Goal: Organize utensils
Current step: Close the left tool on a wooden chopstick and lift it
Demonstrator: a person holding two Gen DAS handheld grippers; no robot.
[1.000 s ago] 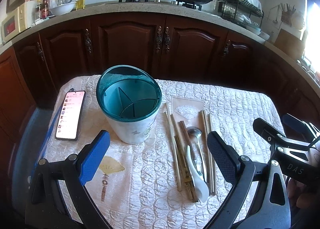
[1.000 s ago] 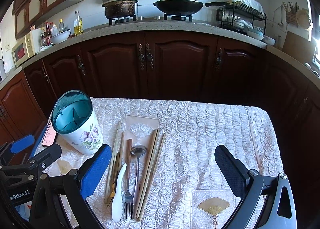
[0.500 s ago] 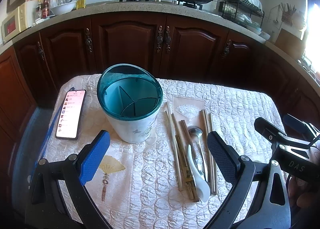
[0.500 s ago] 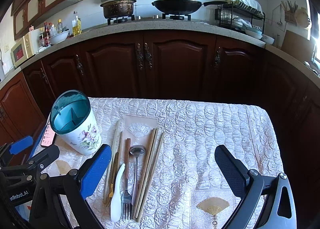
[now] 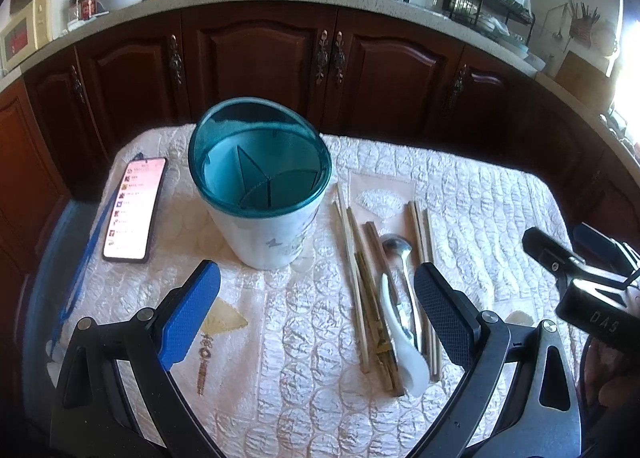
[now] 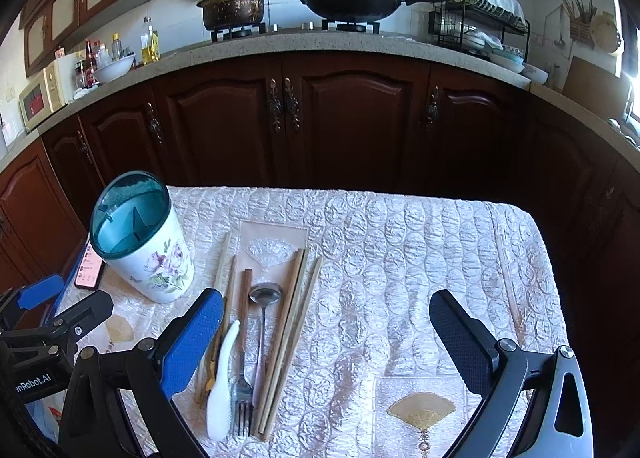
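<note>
A white floral utensil holder (image 5: pixel 262 194) with a teal divided rim stands on the quilted tablecloth; it also shows in the right wrist view (image 6: pixel 140 236). To its right lie several wooden chopsticks (image 5: pixel 352 258), a metal spoon (image 5: pixel 398 248), a white ceramic spoon (image 5: pixel 404 346) and a fork (image 6: pixel 241 390), side by side. In the right wrist view the chopsticks (image 6: pixel 294 322), metal spoon (image 6: pixel 264 298) and white spoon (image 6: pixel 222 382) lie left of centre. My left gripper (image 5: pixel 316 310) is open and empty, just in front of the holder. My right gripper (image 6: pixel 326 332) is open and empty above the cloth.
A lit phone (image 5: pixel 134 208) lies left of the holder. The table (image 6: pixel 460 242) is narrow, with edges close on every side. Dark wooden kitchen cabinets (image 6: pixel 340 118) stand behind it, with a pot and pan on the counter above.
Both grippers have crept slightly forward and lower toward the table. Both stay open and empty. Nothing on the table has moved.
</note>
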